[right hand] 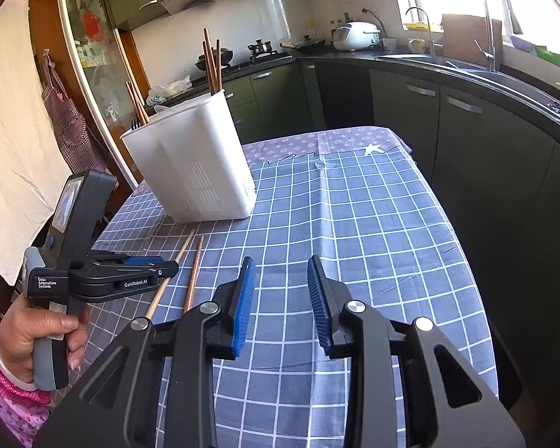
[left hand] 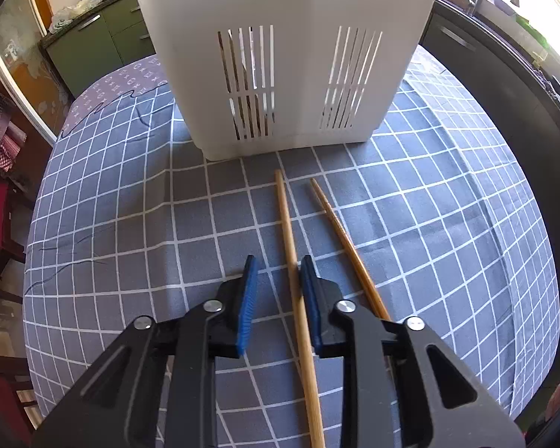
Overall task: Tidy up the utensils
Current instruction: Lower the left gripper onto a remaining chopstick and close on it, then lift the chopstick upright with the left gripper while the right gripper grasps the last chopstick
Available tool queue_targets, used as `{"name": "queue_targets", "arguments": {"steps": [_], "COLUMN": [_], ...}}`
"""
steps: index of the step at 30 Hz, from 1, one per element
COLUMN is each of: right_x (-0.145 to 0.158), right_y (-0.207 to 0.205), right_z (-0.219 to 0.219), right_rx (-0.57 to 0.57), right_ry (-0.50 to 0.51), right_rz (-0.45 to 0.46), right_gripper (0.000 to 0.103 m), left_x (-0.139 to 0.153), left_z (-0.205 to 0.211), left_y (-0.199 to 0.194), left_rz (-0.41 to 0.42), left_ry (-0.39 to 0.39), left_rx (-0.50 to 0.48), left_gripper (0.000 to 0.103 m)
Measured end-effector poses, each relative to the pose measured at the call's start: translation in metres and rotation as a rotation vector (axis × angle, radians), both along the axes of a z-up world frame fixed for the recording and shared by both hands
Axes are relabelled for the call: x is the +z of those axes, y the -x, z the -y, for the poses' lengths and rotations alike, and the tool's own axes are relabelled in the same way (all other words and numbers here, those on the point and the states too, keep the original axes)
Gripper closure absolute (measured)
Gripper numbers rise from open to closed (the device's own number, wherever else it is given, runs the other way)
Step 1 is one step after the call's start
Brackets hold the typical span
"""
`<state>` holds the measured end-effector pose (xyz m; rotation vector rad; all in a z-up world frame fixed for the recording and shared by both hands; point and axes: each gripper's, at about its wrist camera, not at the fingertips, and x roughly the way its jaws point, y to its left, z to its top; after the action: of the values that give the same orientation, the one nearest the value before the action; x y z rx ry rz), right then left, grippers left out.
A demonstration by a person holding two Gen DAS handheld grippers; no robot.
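With my left gripper [left hand: 279, 274] standing apart astride the pale bamboo chopstick [left hand: 293, 261] on the checked tablecloth [left hand: 130, 205], I should centre before clamping; my right gripper [right hand: 281, 274] gapes empty.

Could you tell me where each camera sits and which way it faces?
Left wrist: on the left hand-held gripper, looking steeply down at two chopsticks before the white holder; one chopstick lies between its fingers.
Right wrist: on the right hand-held gripper, looking across the tablecloth toward the kitchen; a hand shows.
Shared: holder, chopsticks, tablecloth.
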<state>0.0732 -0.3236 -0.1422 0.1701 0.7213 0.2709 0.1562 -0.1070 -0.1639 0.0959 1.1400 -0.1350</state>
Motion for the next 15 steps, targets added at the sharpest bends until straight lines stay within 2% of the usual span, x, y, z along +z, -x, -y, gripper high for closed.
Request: {"name": "queue_targets", "arguments": {"steps": [1,3,8,15], "right_x": [0.0,-0.001,-0.003,-0.004], "right_y": [-0.001,-0.002,-0.008,-0.014], "right_z": [0.0,-0.003,-0.015,-0.045], "right_rx": [0.001,0.008,0.06,0.137], "right_ry": [-0.001,-0.001,-0.009,0.017], "right_rz": [-0.002,-0.011,-0.04,-0.056], "right_gripper": [0.073,0.073,0.073,0.072], "left_x": [0.001,0.0,0.005,0.034], "left_z": [-0.001,-0.001,-0.007,-0.029], "left_y": [0.001,0.001,0.012,0.032], "left_rz": [-0.001,0.005,0.036,0.116], "left_ry": [0.006,0.011,0.021,0.084], "left_rx": [-0.004,-0.006,-0.011,-0.004], "left_gripper": [0.096,0.096,0.097,0.097]}}
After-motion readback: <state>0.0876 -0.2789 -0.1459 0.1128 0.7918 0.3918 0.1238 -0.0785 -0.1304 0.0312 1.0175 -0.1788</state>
